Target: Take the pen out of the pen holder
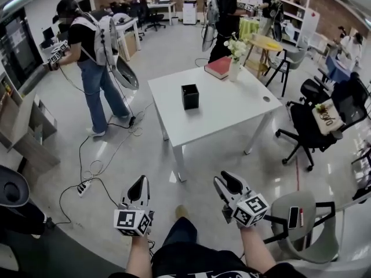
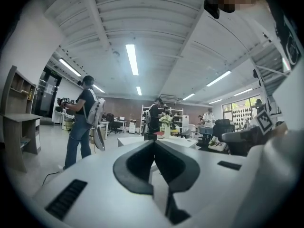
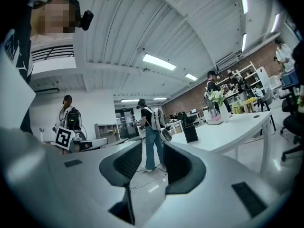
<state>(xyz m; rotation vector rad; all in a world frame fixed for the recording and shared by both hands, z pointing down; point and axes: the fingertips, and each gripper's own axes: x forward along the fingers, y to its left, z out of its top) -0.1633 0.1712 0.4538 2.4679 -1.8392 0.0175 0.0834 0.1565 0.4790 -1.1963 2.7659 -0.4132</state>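
A black square pen holder [image 1: 189, 96] stands near the middle of a white table [image 1: 226, 106], several steps ahead of me. No pen shows in it from here. It appears small and far off in the left gripper view as the pen holder [image 2: 150, 137] and in the right gripper view as the pen holder [image 3: 191, 133]. My left gripper [image 1: 139, 181] is held low over the floor with its jaws together and empty; the same left gripper [image 2: 154, 142] points level at the table. My right gripper [image 1: 223, 179] is beside it, and the right gripper [image 3: 153, 148] is open with only floor between its fingers.
A red book [image 1: 218, 67] and a vase of flowers [image 1: 235, 57] sit at the table's far edge. A person with a backpack [image 1: 93, 51] stands at the left. Cables and a power strip [image 1: 82, 188] lie on the floor. A black chair [image 1: 307, 126] and a grey chair [image 1: 301, 219] are at the right.
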